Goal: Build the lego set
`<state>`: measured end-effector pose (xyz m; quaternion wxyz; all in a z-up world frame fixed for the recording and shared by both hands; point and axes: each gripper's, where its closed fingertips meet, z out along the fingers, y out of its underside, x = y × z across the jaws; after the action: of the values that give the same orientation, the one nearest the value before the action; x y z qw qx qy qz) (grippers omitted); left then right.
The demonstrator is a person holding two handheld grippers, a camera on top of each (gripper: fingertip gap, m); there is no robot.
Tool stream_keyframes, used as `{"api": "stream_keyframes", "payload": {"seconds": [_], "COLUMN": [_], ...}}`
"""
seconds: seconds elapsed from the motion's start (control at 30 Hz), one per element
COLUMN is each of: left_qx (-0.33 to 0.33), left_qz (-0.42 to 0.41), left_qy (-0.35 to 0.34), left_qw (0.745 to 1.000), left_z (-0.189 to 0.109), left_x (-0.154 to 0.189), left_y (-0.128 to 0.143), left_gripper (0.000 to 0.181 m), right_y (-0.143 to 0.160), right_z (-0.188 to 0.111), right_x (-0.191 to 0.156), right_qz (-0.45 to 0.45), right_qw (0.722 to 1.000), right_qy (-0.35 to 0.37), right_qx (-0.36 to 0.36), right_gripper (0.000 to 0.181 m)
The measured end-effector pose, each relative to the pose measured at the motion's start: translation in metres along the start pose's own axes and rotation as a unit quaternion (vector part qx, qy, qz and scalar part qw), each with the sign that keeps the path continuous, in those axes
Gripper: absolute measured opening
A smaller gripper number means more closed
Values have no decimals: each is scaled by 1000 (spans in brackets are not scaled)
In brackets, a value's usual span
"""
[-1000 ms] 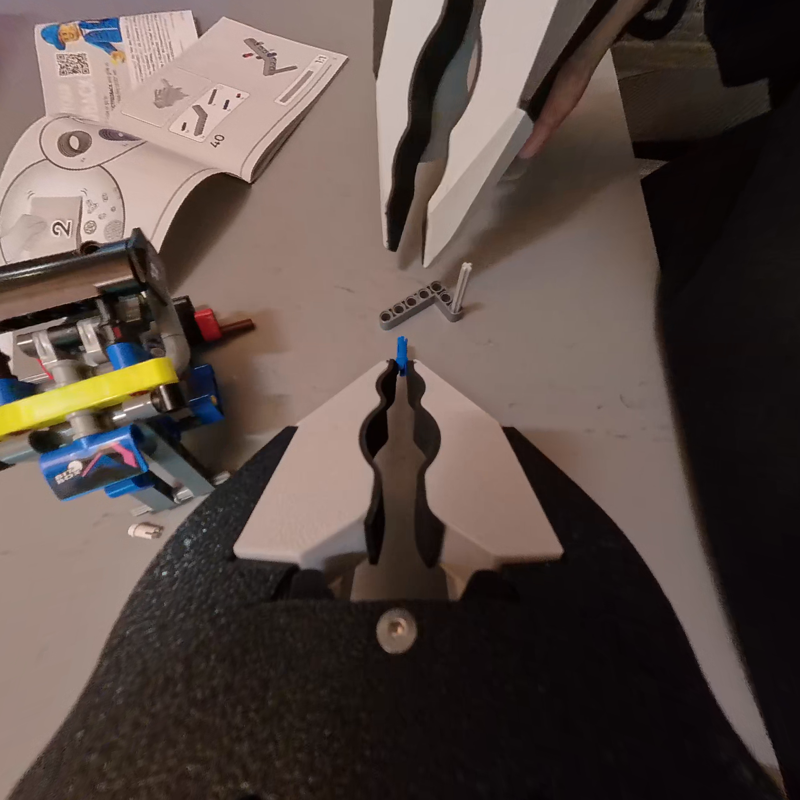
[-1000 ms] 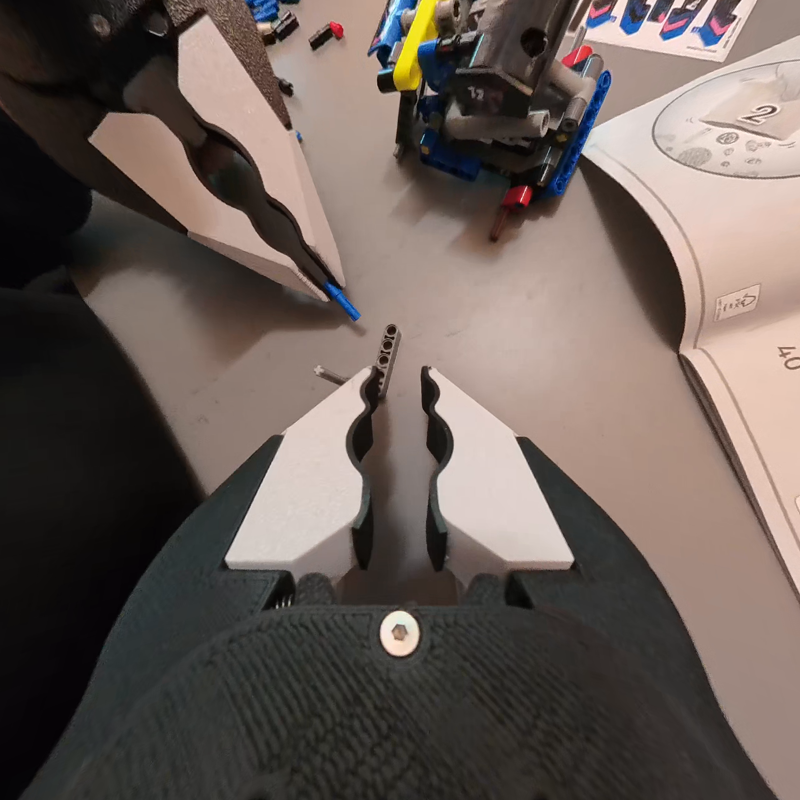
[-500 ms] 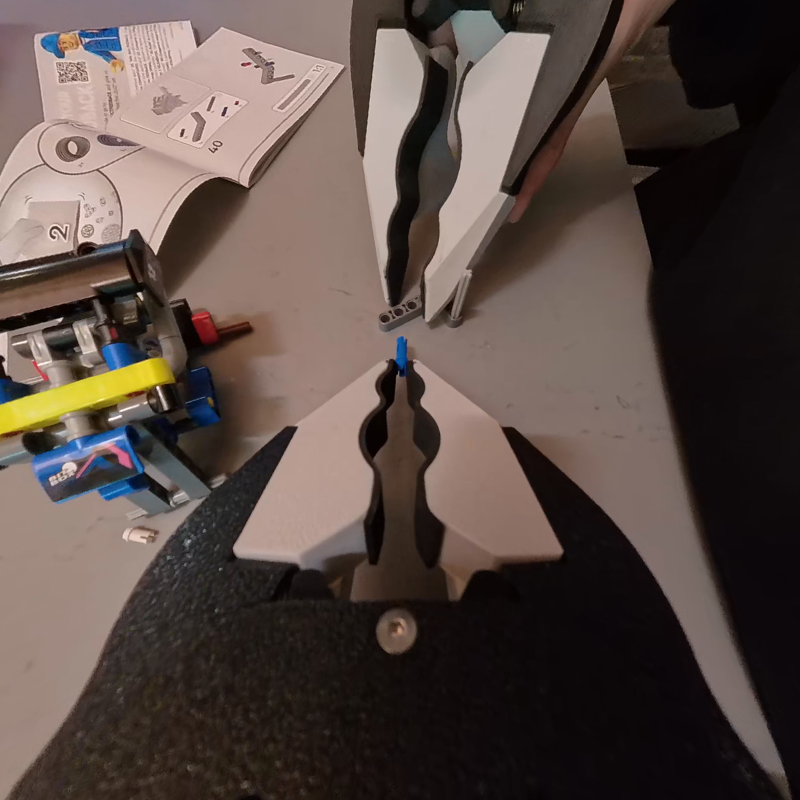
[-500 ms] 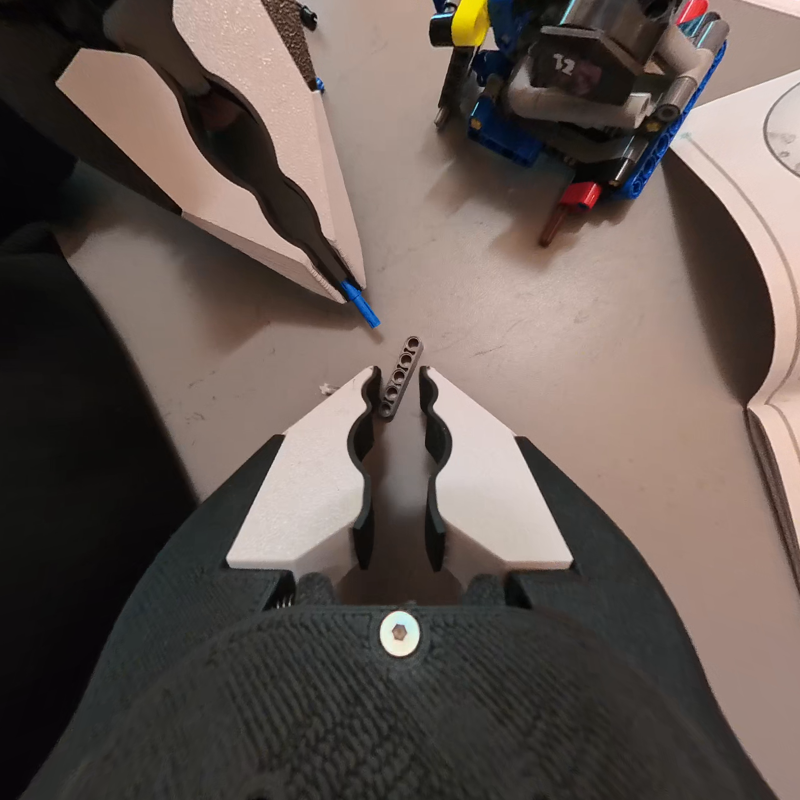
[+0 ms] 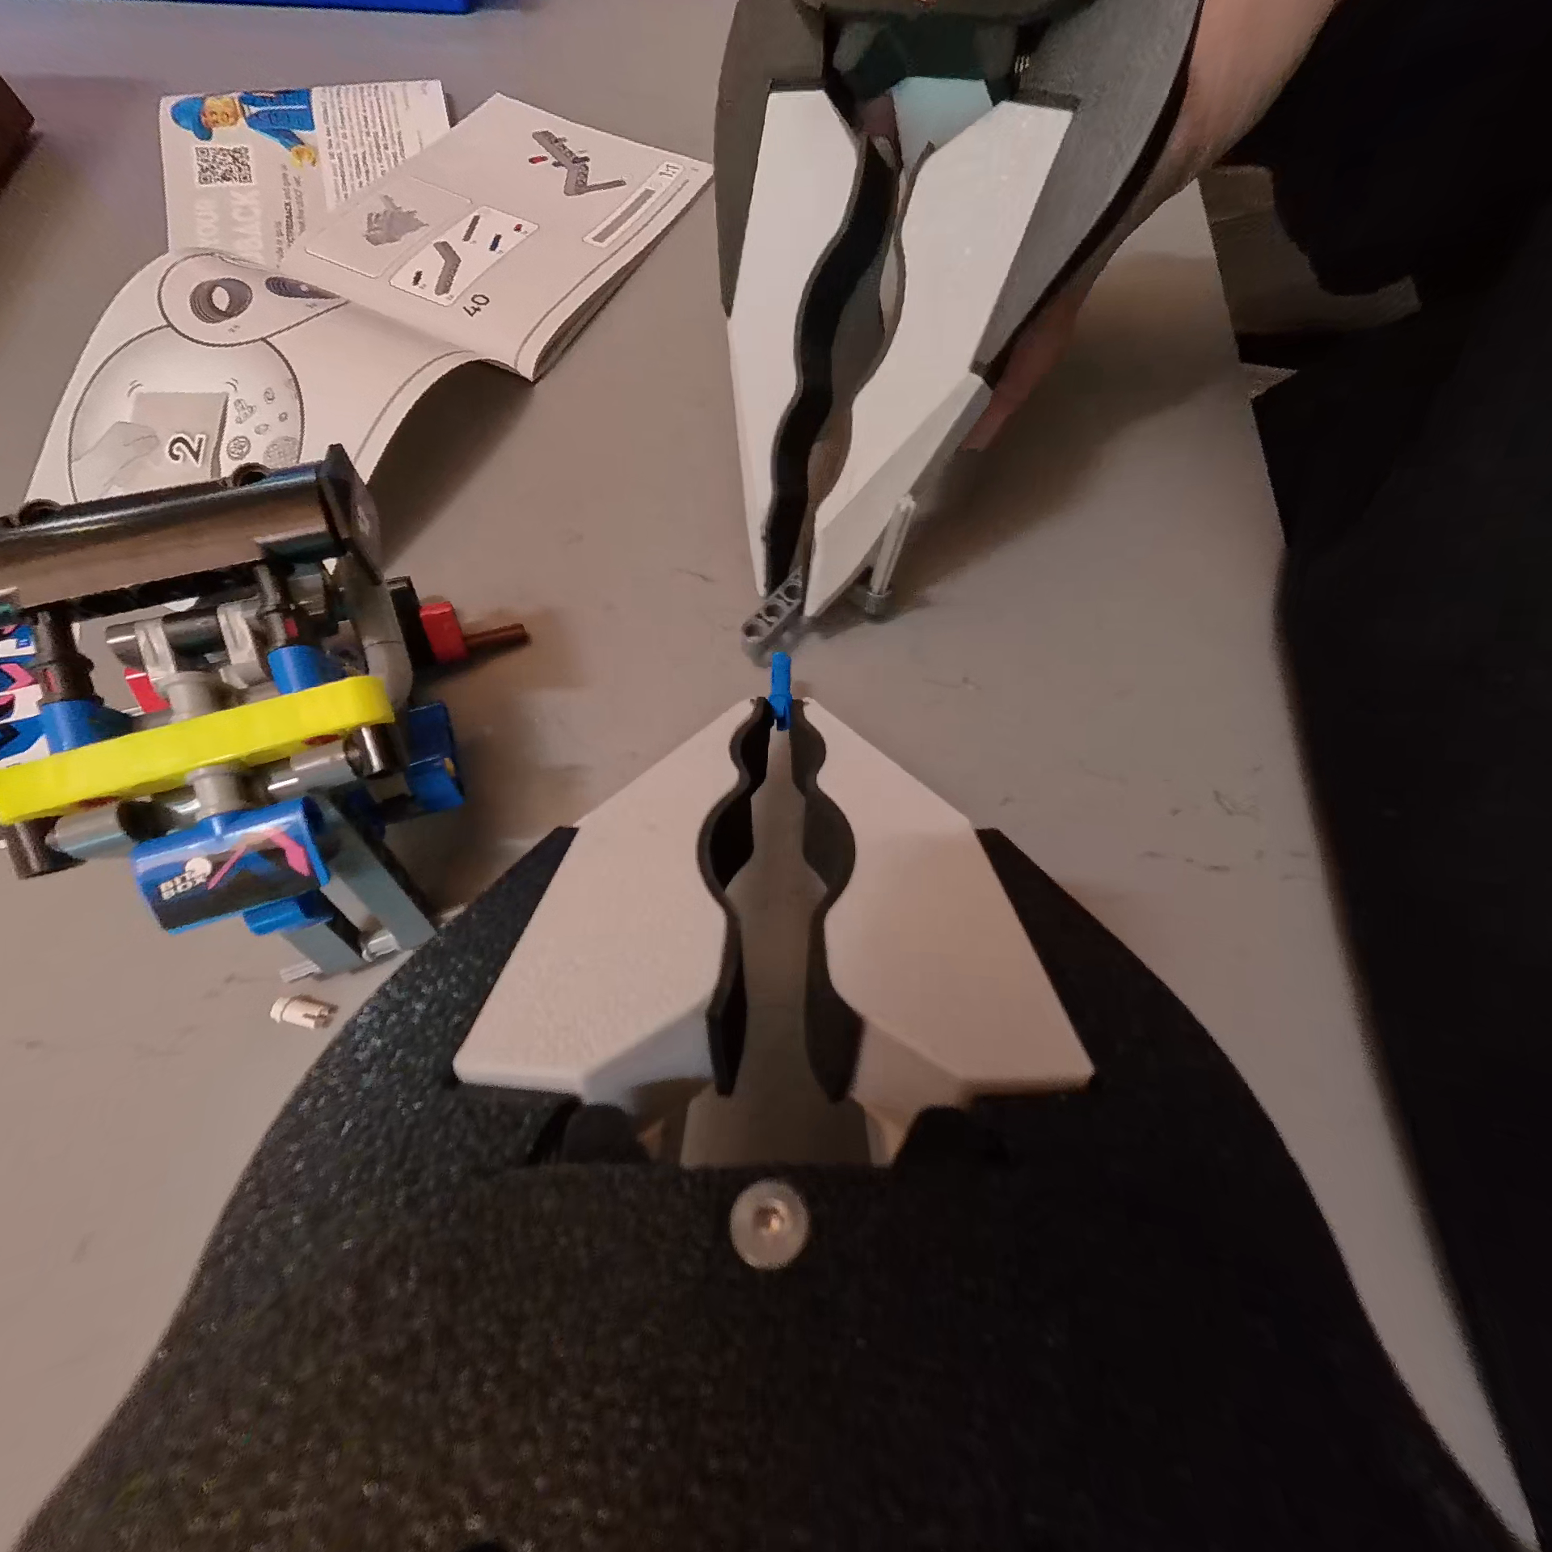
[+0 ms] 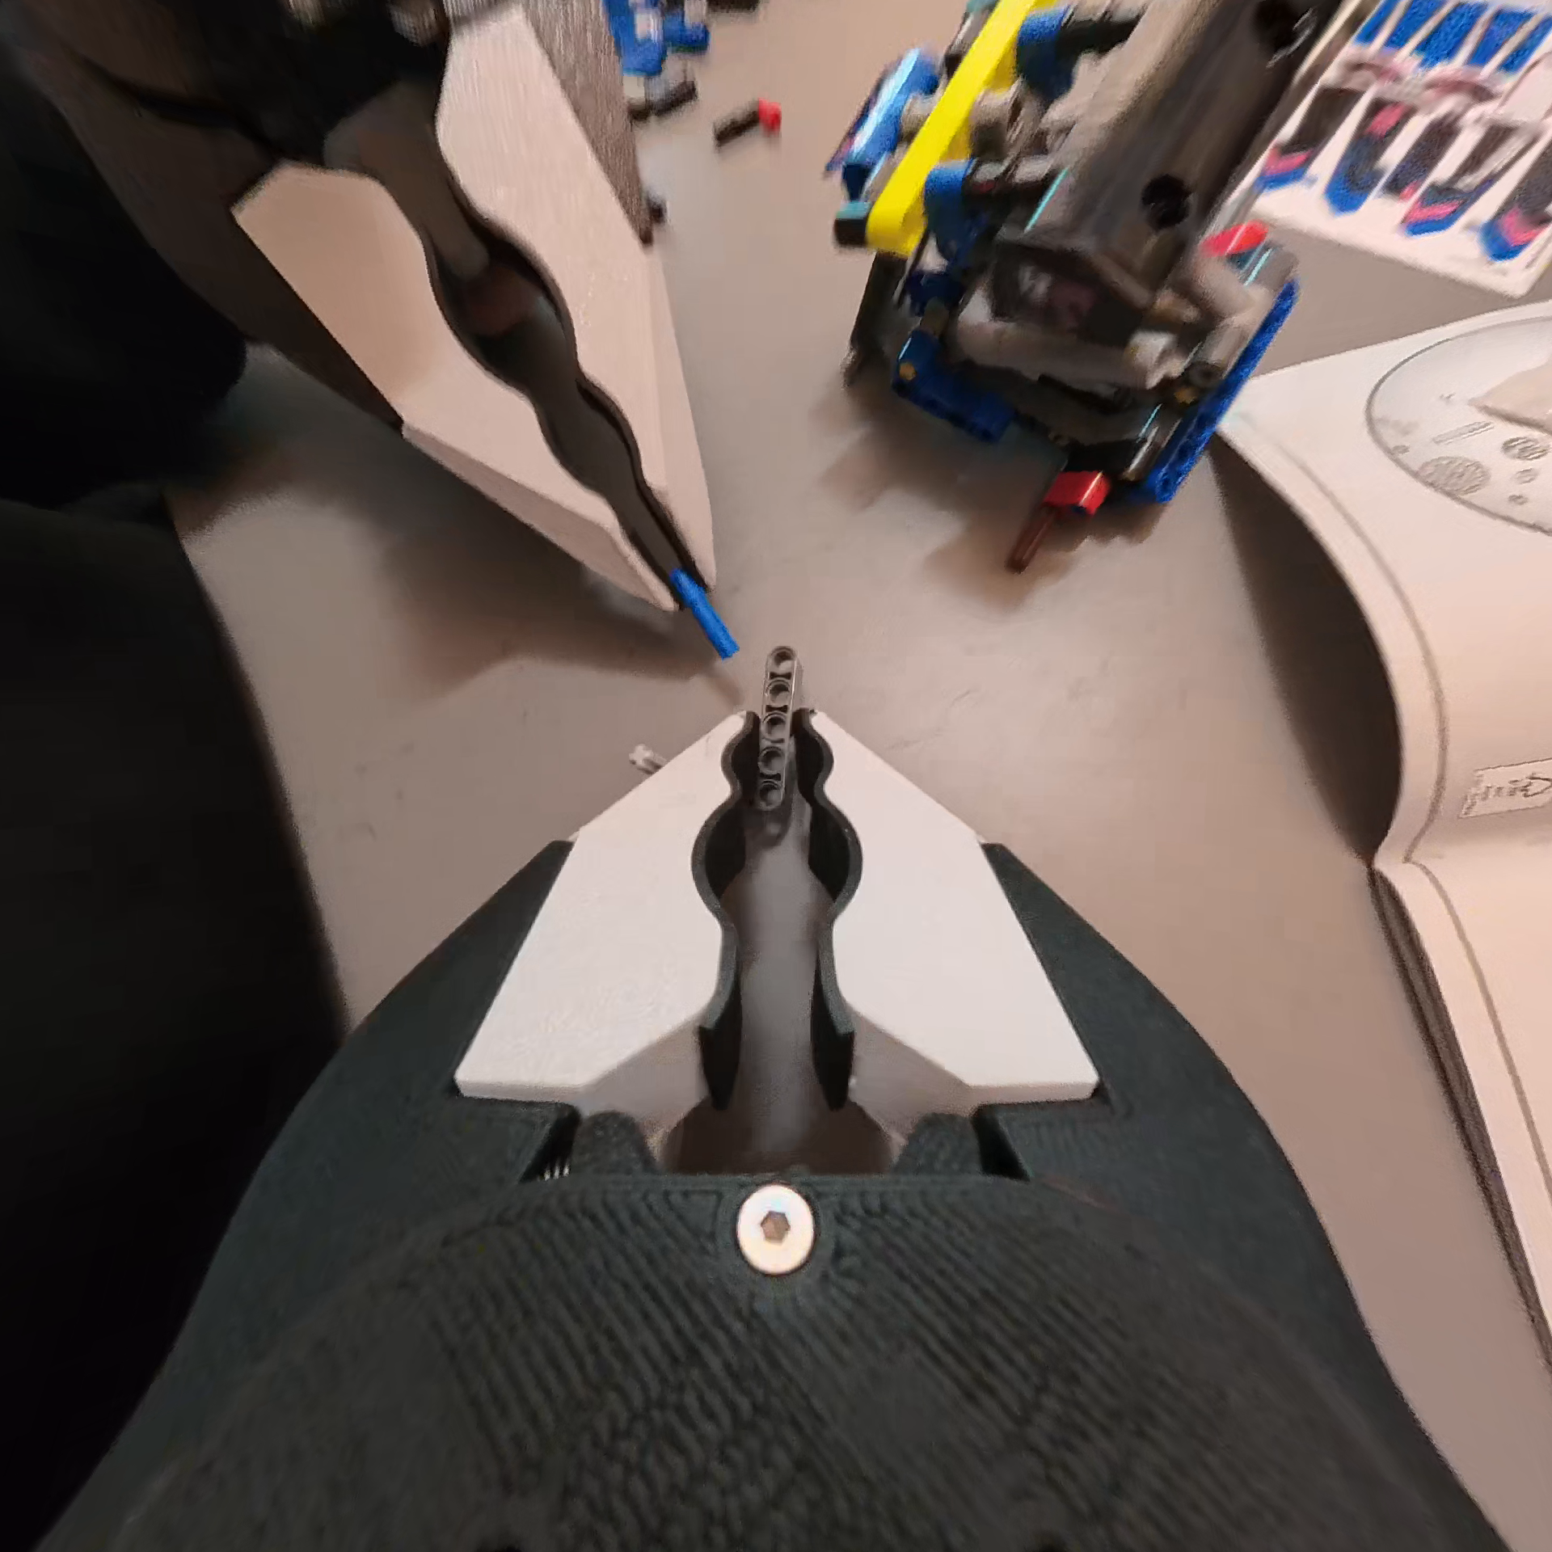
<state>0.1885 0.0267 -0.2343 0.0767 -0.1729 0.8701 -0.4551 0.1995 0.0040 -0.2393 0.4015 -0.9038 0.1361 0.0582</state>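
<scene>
The right tongs (image 6: 777, 722) clamp a dark grey perforated beam (image 6: 774, 739), its free end poking past the tips. Just beyond, the left tongs (image 5: 779, 714) pinch a blue pin (image 5: 779, 684). Farther off on the grey worktop (image 5: 1092, 756) stands the partly built model (image 5: 201, 722), with the open instruction booklet (image 5: 403, 277) behind it.

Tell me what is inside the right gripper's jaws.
The right gripper is shut on a dark grey perforated lego beam, whose holed end pokes past the fingertips. The beam's bent end with the white axle is mostly covered by the gripper.
</scene>
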Motion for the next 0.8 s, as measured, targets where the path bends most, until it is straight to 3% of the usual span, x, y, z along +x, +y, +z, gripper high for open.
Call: {"api": "stream_keyframes", "payload": {"seconds": [0.03,0.17,0.5,0.6,0.73,0.8], "left_qx": [4,34,26,26,21,22], "left_qz": [-1,-10,-7,-11,-8,-7], "left_qy": [0,-5,-15,-14,-11,-8], "left_qw": [1000,999,1000,1000,1000,1000], "left_z": [0,-3,-4,-4,-1,1], "left_x": [0,-2,-3,-4,-4,-4], "left_y": [-1,-10,-9,-8,-7,-9], "left_gripper": [2,2,2,2,2,2], "right_y": [-7,-26,-19,-15,14,22], "right_z": [-3,-15,-37,-69,-110,-116], "right_x": [2,9,13,34,81,86], "right_qz": [11,67,87,134,191,186], "right_qw": [1000,991,982,965,938,938], "right_qy": [-2,-16,20,60,177,194], "right_qx": [28,114,164,219,228,219], "right_gripper": [7,7,7,7,7,7]}}
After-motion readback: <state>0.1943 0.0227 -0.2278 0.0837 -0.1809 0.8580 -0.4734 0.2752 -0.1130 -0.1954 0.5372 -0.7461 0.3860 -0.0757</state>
